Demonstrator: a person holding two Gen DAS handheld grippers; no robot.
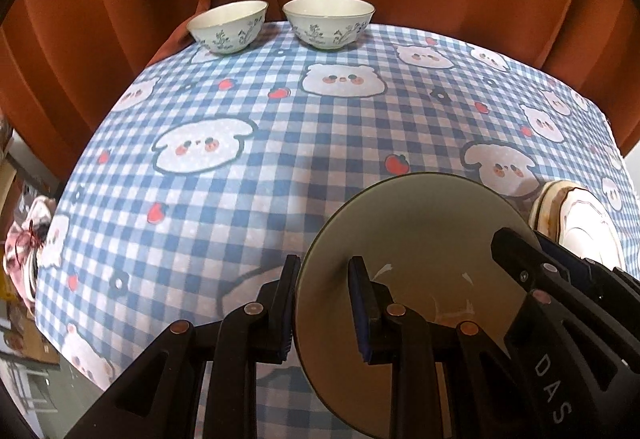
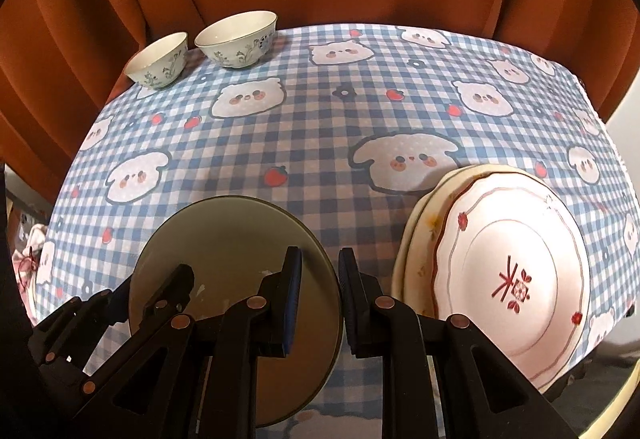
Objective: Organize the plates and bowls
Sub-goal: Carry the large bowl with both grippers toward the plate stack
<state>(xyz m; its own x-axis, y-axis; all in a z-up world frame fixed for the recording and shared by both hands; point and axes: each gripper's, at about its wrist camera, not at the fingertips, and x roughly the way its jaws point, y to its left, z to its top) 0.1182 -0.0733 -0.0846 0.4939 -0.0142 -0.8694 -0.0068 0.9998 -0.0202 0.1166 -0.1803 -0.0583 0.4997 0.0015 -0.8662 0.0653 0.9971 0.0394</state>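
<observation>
Plate (image 1: 416,239) (olive, plain) hangs above the near table (image 1: 280,143) edge, the left claw (image 1: 324,309) and right claw (image 2: 320,297) each pinching an opposite rim, likely to keep it level. Plate stack (image 2: 516,271) lies just right; two bowls (image 1: 276,25) sit far back, open cloth between

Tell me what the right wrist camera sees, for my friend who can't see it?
Two grippers, right gripper and left gripper, clamp opposite edges of a plain olive plate above a checked tablecloth. Patterned plates sit stacked right; two bowls stand far left.
</observation>
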